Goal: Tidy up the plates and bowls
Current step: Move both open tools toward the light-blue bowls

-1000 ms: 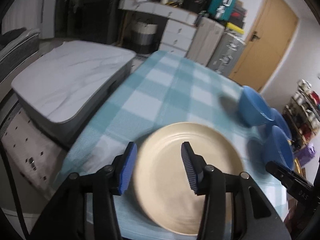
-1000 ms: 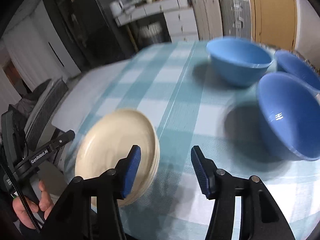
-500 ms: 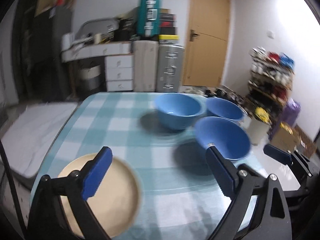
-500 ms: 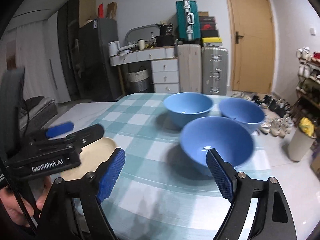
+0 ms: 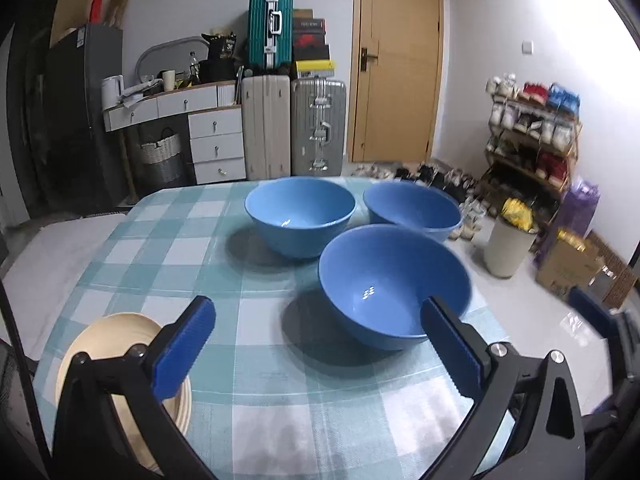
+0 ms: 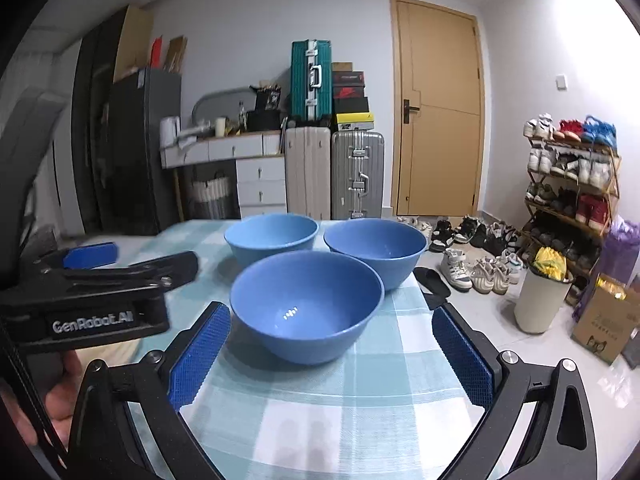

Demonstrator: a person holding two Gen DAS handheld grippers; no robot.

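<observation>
Three blue bowls stand apart on the checked tablecloth (image 5: pixel 280 380): the nearest bowl (image 5: pixel 394 286) (image 6: pixel 306 306), a far left bowl (image 5: pixel 300 214) (image 6: pixel 272 238) and a far right bowl (image 5: pixel 412 210) (image 6: pixel 374 250). A stack of cream plates (image 5: pixel 100 344) lies at the near left table corner, partly behind my left finger. My left gripper (image 5: pixel 318 348) is wide open and empty, short of the nearest bowl. My right gripper (image 6: pixel 330 354) is wide open and empty, its fingers on either side of the nearest bowl's near wall, apart from it. The left gripper body (image 6: pixel 92 292) shows in the right wrist view.
The table's right edge drops to the floor, where a white bin (image 5: pixel 508 246) (image 6: pixel 540 304), a cardboard box (image 6: pixel 604 326), shoes and a shoe rack (image 6: pixel 572 184) stand. Suitcases (image 5: pixel 296 128), drawers and a door line the far wall. A grey mattress (image 5: pixel 44 248) lies left of the table.
Both grippers swung from the plate stack toward the bowls and opened wide. The plates now sit at the lower left; the nearest bowl has come closer in both views.
</observation>
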